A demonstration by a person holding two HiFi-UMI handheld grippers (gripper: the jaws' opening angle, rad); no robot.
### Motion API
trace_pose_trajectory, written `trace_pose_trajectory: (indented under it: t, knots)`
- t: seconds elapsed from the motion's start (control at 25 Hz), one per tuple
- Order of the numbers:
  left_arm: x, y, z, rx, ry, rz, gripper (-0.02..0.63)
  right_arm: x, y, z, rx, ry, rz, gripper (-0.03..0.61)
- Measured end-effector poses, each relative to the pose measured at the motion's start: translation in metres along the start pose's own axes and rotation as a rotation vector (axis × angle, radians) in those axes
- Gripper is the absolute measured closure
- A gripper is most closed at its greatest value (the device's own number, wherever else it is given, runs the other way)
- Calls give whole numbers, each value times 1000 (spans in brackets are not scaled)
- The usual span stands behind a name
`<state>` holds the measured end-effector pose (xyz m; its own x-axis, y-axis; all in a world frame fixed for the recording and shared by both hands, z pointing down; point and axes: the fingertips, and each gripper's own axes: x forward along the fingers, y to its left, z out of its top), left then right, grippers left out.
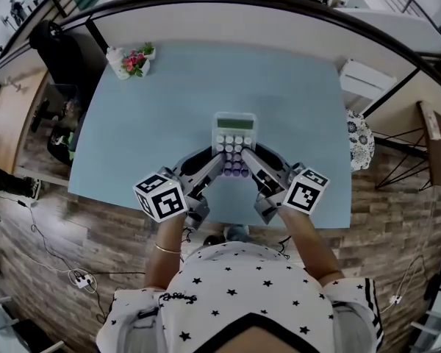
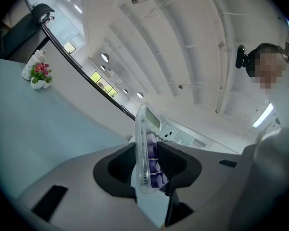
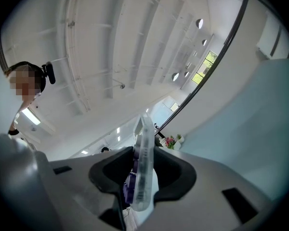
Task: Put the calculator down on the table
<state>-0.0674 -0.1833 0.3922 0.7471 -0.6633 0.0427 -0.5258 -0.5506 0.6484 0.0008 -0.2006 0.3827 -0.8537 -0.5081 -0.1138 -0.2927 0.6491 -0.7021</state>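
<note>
A clear-cased calculator [image 1: 234, 140] with a green display, white keys and purple keys is held over the near middle of the light blue table [image 1: 301, 101]. My left gripper [image 1: 219, 166] grips its near left corner and my right gripper [image 1: 248, 164] its near right corner. In the left gripper view the calculator [image 2: 143, 129] stands edge-on between the dark pads [image 2: 176, 162], which press on its keys and back; the left gripper [image 2: 147, 161] is shut on it. In the right gripper view the calculator [image 3: 145, 143] is likewise clamped by the right gripper [image 3: 142, 176]. Both gripper views look up at the ceiling.
A small white pot of pink flowers [image 1: 132, 59] stands at the table's far left corner. A black chair [image 1: 59, 46] is off the left side, a white seat [image 1: 367, 79] and a patterned stool [image 1: 360, 140] off the right. The table's near edge lies under my grippers.
</note>
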Motion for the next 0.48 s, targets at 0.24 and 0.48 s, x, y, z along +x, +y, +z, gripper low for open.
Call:
trace_pose_trajectory:
  t: [0.24, 0.48]
  knots:
    - [18, 12, -1, -7, 11, 39, 453, 2, -21, 8, 21, 19, 0, 453]
    - [34, 24, -7, -34, 14, 77, 453, 1, -45, 10, 81, 37, -1, 454]
